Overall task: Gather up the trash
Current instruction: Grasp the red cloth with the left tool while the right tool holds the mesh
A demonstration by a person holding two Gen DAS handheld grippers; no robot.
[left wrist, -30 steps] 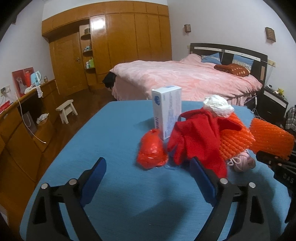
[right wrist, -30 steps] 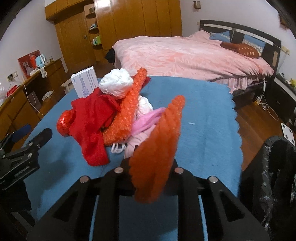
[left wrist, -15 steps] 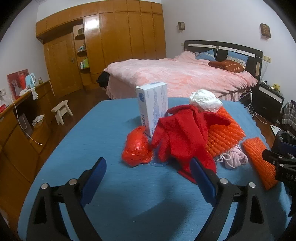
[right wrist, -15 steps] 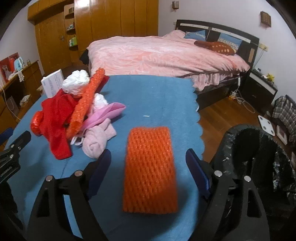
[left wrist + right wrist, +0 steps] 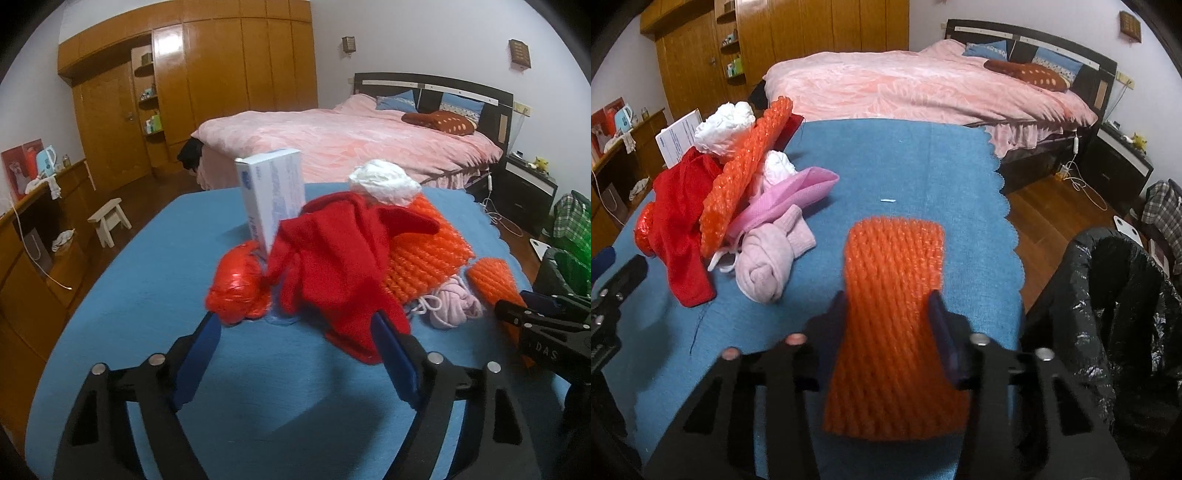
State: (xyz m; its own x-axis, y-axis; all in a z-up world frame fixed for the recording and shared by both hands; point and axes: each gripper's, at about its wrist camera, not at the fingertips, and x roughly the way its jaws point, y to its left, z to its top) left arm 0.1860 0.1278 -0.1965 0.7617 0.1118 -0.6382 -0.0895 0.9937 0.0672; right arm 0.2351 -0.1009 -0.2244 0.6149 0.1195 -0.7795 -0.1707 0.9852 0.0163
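Roughly, progress: early; pile still on table (image 5: 916, 166), nothing visibly binned.
Left hand-held gripper (image 5: 295, 334): spread, empty, just narrowing, before red plastic wad (image 5: 238, 286).
Right hand-held gripper (image 5: 888, 314): just closing around orange foam net (image 5: 894, 273).
Room: scalloped edge, bin bag (image 5: 1108, 295) right.

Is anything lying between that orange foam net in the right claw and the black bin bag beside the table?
Nothing visible. The orange foam net sits between the right claw's closing fingers, and the black bin bag stands open just past the blue table edge.
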